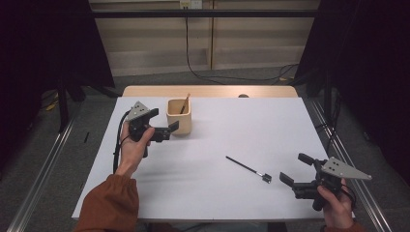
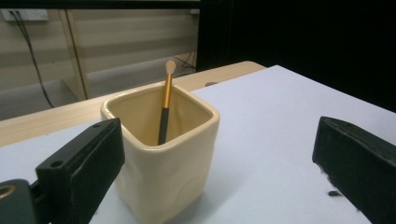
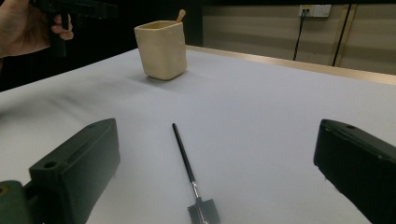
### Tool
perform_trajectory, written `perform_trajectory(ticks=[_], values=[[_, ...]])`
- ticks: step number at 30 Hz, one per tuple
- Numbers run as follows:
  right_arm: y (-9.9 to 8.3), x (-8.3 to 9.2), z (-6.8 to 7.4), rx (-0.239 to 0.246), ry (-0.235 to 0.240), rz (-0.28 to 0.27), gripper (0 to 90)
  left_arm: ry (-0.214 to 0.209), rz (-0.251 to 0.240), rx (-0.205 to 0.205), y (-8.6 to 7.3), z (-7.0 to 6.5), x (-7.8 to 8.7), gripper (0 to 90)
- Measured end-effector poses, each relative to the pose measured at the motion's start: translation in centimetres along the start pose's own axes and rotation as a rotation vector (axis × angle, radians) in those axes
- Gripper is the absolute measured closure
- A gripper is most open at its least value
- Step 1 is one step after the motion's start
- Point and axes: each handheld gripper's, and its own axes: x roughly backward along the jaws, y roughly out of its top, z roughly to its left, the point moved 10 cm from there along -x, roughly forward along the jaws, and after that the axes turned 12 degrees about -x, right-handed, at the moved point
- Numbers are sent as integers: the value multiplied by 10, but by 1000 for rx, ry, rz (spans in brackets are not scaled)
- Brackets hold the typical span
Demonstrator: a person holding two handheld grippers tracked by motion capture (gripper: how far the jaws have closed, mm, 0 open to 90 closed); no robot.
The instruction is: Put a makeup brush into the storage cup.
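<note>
A cream square cup stands at the back left of the white table top, and a small brush with an orange handle leans inside it. My left gripper hovers open just left of the cup, its jaws wide apart on either side of the cup with the brush upright between them. A thin black brush lies flat toward the front right. My right gripper is open just right of its head, and the brush lies between the spread jaws, untouched.
The white sheet covers a wooden table whose far edge shows behind the cup. Cables run over the floor behind. In the right gripper view the cup stands far off, beside the other hand.
</note>
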Motion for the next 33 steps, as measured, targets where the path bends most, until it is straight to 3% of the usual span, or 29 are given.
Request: perform_trajectory(ticks=[10, 18, 24, 28, 33], values=[[0, -1, 0, -7, -3, 0, 0, -6, 6, -14, -7, -13, 19, 22], [0, -1, -1, -10, -3, 0, 0, 15, 25, -30, -17, -22, 34, 22], [0, 0, -1, -6, -2, -2, 0, 28, -1, -39, -16, -27, 44, 22], [1, 0, 0, -4, 1, -5, 0, 41, 29, -39, -24, -30, 45, 22], [1, 1, 1, -4, 7, -5, 0, 36, 24, -52, -26, -41, 54, 23]])
